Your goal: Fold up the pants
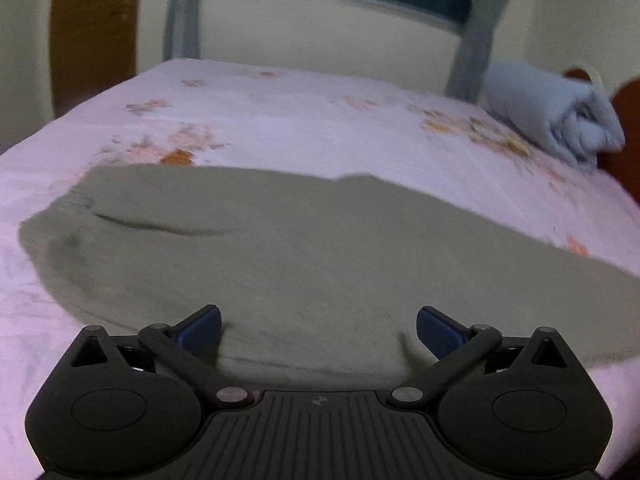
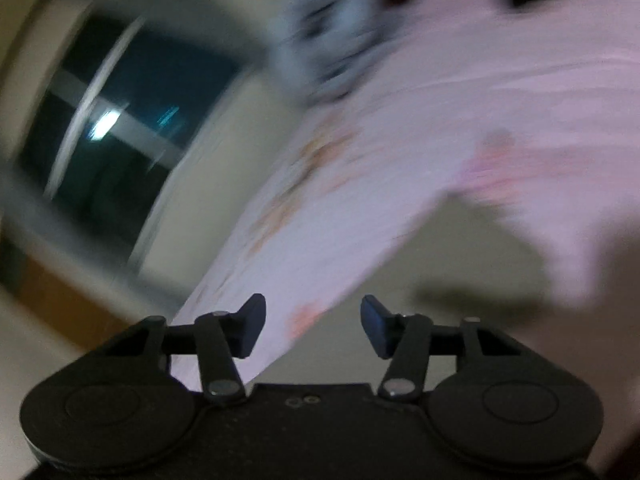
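Pants flat on bed, both claws empty.
Bed (image 1: pixel 280 112) carries the pants (image 1: pixel 280 248) lengthwise across mid-frame, directly ahead of the spread left claw (image 1: pixel 319 326); right claw (image 2: pixel 313 326), half spread, faces the blurred bed edge, farther away.

Right wrist view is showing heavy blur and a strong tilt. Right gripper (image 2: pixel 313 326) is sitting at 6 o'clock, jaws standing apart with nothing between them. Pink floral bedsheet (image 2: pixel 460 128) is running from 7 toward 2 o'clock. Olive-grey pants (image 2: pixel 460 264) are lying at 4 o'clock on the sheet. Pale blue bundle (image 2: pixel 324 28) is sitting at 12 o'clock; dark window (image 2: pixel 132 120) at 10 o'clock.
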### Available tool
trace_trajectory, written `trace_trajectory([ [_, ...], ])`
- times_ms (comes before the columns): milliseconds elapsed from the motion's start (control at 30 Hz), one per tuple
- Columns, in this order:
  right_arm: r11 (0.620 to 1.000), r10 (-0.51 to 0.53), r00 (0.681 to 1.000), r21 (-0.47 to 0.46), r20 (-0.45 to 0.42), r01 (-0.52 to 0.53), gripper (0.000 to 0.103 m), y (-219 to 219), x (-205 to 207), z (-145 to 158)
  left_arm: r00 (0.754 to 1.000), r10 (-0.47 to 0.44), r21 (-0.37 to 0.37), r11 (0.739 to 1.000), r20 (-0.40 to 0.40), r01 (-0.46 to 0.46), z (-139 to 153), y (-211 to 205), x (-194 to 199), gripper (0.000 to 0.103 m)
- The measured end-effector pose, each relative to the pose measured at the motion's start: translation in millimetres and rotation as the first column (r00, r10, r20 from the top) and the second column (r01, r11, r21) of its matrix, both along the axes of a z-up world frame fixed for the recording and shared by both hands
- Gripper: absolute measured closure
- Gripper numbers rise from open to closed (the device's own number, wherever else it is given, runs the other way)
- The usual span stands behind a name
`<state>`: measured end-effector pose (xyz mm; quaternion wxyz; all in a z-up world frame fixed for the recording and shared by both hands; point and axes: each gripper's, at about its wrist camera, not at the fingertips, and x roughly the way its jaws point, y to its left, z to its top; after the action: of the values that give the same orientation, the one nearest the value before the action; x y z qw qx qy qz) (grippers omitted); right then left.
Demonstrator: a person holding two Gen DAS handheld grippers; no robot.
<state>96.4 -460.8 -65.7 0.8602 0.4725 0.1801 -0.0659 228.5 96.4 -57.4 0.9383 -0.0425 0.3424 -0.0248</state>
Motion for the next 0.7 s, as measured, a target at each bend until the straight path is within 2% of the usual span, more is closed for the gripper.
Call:
trace_trajectory([
  [100, 0.999, -0.025, 0.999, 0.046, -0.041, 0.027, 0.060, -13, -7, -20, 0.999, -0.012, 0.046, 0.999, -0.030, 0.013, -10, -10, 2, 0.000],
  [233, 0.985, -0.081, 0.995, 0.150, -0.062, 0.089, 0.061, -24, -1, -50, 0.999, -0.010, 0.064, 0.998, -0.038, 0.012, -14, -14, 0, 0.000],
  [367, 0.972, -0.106, 0.993, 0.203, -0.051, 0.114, 0.063, -31, 11, -67, 0.999, -0.012, 0.071, 0.997, -0.042, 0.015, -15, -14, -1, 0.000],
  [433, 0.970, -0.111, 0.993, 0.213, -0.044, 0.118, 0.072, -34, 0, -71, 0.999, -0.013, 0.072, 0.997, -0.044, 0.016, -17, -13, 1, 0.000],
  [500, 0.978, -0.104, 0.993, 0.174, -0.063, 0.114, 0.083, -33, 4, -67, 0.999, -0.011, 0.071, 0.997, -0.044, 0.014, -18, -12, 3, 0.000],
  [533, 0.981, -0.105, 0.992, 0.158, -0.073, 0.115, 0.095, -33, 3, -65, 0.999, -0.009, 0.070, 0.997, -0.045, 0.012, -18, -12, 4, 0.000],
  [567, 0.983, -0.101, 0.991, 0.146, -0.083, 0.112, 0.099, -33, 6, -65, 0.999, -0.008, 0.070, 0.997, -0.045, 0.011, -19, -12, 5, 0.000],
  [700, 0.988, -0.091, 0.990, 0.118, -0.105, 0.103, 0.100, -32, -5, -59, 0.999, -0.010, 0.068, 0.998, -0.046, 0.013, -20, -12, 6, 0.000],
])
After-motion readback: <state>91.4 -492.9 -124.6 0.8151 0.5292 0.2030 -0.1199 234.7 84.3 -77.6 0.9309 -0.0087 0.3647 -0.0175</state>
